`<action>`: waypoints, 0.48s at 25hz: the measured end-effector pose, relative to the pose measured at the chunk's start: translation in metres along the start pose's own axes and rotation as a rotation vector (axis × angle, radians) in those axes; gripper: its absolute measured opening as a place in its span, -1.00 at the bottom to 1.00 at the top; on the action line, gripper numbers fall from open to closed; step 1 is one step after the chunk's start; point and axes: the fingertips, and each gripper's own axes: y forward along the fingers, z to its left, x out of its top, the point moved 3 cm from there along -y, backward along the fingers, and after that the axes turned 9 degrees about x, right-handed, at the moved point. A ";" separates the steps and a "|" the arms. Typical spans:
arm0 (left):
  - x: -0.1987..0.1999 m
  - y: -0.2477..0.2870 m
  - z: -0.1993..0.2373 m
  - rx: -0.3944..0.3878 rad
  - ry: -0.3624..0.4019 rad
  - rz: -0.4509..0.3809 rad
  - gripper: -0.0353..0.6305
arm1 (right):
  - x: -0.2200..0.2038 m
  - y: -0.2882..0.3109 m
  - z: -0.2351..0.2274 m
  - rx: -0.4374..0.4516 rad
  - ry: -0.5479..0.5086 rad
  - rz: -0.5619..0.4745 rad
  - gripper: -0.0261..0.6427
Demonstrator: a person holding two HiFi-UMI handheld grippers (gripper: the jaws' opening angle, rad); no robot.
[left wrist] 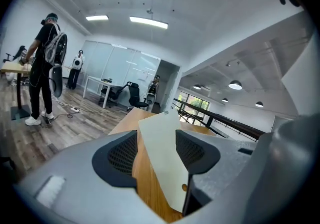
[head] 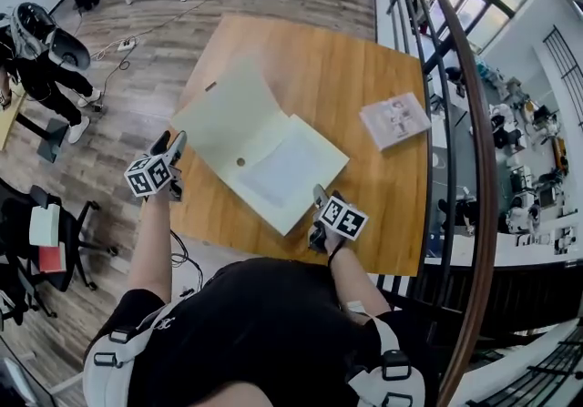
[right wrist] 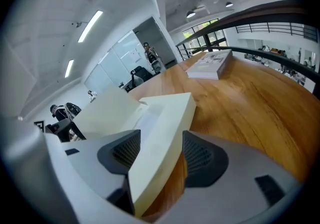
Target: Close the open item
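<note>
A pale yellow flat box (head: pixel 290 168) lies open on the wooden table (head: pixel 328 68), its lid (head: pixel 221 116) folded out to the left. My left gripper (head: pixel 175 147) hangs at the table's left edge, open, by the lid's near corner. In the left gripper view the lid (left wrist: pixel 159 133) stands between the jaws of that gripper (left wrist: pixel 156 152), with bare wood showing on one side. My right gripper (head: pixel 318 199) is open at the box's near corner. The right gripper view shows the box corner (right wrist: pixel 161 118) between the spread jaws of that gripper (right wrist: pixel 160 154), without the pads pressing on it.
A white booklet (head: pixel 394 118) lies at the table's right side. A curved dark railing (head: pixel 475 132) runs along the right. Office chairs (head: pixel 50 246) stand on the floor at left, and a person (head: pixel 38 59) stands farther off.
</note>
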 end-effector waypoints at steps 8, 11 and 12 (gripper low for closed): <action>-0.027 0.032 -0.010 -0.078 0.022 0.126 -0.50 | -0.020 0.022 -0.012 -0.015 0.072 0.071 -0.19; -0.029 0.023 -0.024 -0.134 0.002 0.097 -0.88 | -0.025 0.023 -0.017 0.023 0.172 0.057 -0.44; -0.029 0.020 -0.030 -0.160 -0.010 0.086 -0.88 | -0.026 0.023 -0.018 0.035 0.186 0.050 -0.49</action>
